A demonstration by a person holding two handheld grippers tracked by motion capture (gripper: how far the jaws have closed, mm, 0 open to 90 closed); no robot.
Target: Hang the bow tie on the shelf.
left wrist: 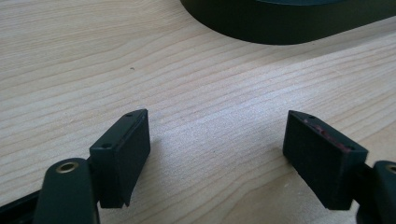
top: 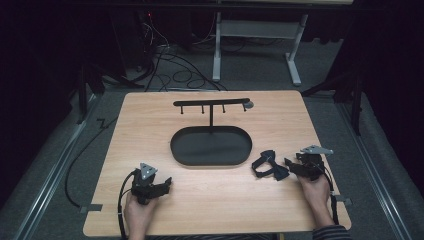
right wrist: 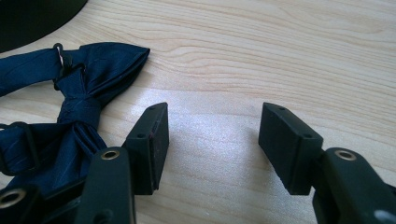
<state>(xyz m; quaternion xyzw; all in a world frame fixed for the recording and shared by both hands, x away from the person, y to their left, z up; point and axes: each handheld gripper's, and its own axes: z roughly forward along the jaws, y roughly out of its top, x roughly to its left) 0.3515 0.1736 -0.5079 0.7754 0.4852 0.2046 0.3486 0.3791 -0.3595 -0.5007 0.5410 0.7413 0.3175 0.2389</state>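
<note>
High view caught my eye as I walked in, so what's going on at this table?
A person holds a gripper in each hand, both open and empty, low on the wooden table. The right gripper sits beside a dark blue bow tie, not yet gripping it. The left gripper rests near the black tray stand.

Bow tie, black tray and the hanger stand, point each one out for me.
bow tie (right wrist: 74, 105), right gripper view, on the centre knot.
black tray (top: 210, 159), high view, on its front rim.
hanger stand (top: 211, 102), high view, on the top crossbar.

Light is glancing off the smooth wood-grain table (right wrist: 280, 56), while the navy bow tie (right wrist: 70, 107) is showing faintly sheened cloth.
</note>
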